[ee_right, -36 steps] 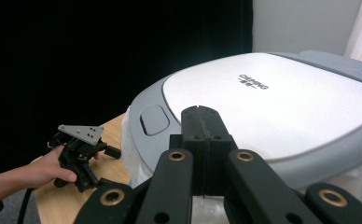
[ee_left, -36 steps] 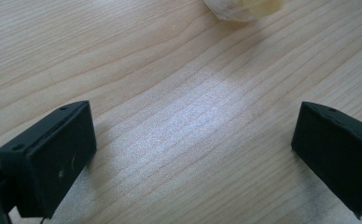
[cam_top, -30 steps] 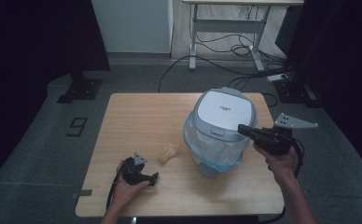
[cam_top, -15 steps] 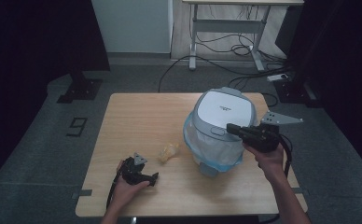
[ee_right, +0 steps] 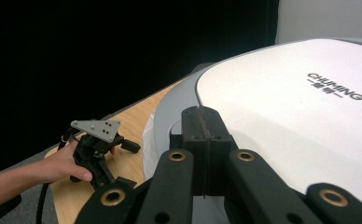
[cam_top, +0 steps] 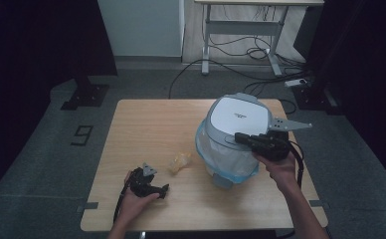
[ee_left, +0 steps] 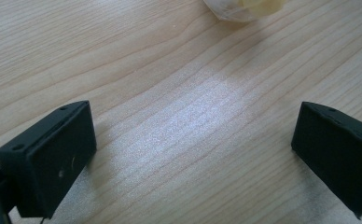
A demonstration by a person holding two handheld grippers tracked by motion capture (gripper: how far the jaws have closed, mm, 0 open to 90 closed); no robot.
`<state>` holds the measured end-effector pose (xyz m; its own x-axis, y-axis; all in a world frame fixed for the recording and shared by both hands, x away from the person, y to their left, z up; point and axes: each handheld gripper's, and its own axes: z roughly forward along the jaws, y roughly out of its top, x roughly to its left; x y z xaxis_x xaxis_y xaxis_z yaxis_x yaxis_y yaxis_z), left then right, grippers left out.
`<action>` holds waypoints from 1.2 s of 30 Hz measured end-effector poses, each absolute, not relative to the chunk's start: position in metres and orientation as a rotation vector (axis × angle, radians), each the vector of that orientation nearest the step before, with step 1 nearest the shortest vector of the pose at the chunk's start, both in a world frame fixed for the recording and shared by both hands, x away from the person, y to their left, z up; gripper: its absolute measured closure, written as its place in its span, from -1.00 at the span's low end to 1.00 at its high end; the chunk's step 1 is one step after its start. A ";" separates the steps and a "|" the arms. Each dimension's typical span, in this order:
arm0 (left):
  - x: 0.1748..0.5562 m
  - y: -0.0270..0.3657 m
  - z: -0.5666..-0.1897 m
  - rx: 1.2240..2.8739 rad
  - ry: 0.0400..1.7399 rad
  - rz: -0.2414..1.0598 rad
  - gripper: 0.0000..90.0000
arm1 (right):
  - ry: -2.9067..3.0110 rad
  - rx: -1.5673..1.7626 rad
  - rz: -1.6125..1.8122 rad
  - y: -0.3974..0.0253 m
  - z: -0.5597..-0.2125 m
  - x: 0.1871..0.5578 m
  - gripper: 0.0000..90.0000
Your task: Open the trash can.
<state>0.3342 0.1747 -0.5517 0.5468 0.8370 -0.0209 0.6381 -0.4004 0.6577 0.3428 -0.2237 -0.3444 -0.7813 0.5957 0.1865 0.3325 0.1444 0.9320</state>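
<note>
Now my right claw (cam_top: pixel 241 138), jaws pressed together, has moved from beside the bin (cam_top: pixel 233 130) onto its lid, ready to press; left claw (cam_top: pixel 162 189) rests spread.

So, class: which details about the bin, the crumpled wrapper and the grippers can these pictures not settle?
- Bin contents: hidden under its shut lid, high view.
- Crumpled wrapper: cut off by the top edge, left gripper view; too small to identify, high view.
- Right gripper tips: contact with lid unclear.
</note>
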 end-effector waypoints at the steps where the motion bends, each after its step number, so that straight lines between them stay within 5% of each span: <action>1: 0.334 0.175 -0.552 2.166 1.183 0.418 -1.00 | 2.197 0.908 1.695 -0.222 -0.345 0.343 0.99; 36: 0.333 0.175 -0.552 2.169 1.178 0.417 -1.00 | 2.231 0.904 1.674 -0.220 -0.343 0.341 0.99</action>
<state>0.3333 0.1745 -0.5517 0.5505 0.8346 -0.0201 0.6363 -0.4039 0.6573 0.3406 -0.2201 -0.3435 -0.7899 0.5831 0.1897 0.3452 0.1672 0.9235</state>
